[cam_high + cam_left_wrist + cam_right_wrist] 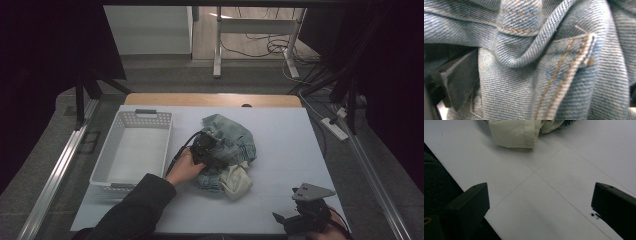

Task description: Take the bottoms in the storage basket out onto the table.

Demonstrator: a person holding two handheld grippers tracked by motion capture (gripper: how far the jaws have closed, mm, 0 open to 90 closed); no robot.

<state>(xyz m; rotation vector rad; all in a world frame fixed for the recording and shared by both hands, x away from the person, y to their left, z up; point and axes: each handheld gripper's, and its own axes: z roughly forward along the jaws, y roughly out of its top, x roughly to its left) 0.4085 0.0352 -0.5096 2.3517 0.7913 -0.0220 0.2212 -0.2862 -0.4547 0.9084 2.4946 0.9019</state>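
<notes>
A crumpled pair of faded blue denim jeans (231, 142) lies bunched near the middle of the white-covered desk (285, 150), with a cream-coloured cloth (236, 181) tucked against its near edge. The heap has no clear heading: it is wadded into a rough mound, a little longer from the far side of the desk toward the person than across, and which end is waist or leg cannot be told. In the left gripper view the denim (554, 62) is right up against the camera, with a fold bulging forward and an orange-stitched seam running slantwise from lower centre to upper right.

The left claw (214, 145) rests on top of the mound, held by the person's left hand (186, 167) in a dark sleeve. Its jaws stand wide apart, one black jaw showing at the left edge of its own view with denim beside it but not pinched.

The right claw (295, 220) sits at the near right corner of the desk, well apart from the jeans, its jaws spread with only bare desk surface (544, 195) between them; the cream cloth (514, 133) lies ahead of it.

A white plastic slotted basket (131, 150) stands on the left part of the desk, just beside the jeans. Beyond the desk's wooden far edge lie grey floor, metal table legs and loose black cables; the room is dim.
</notes>
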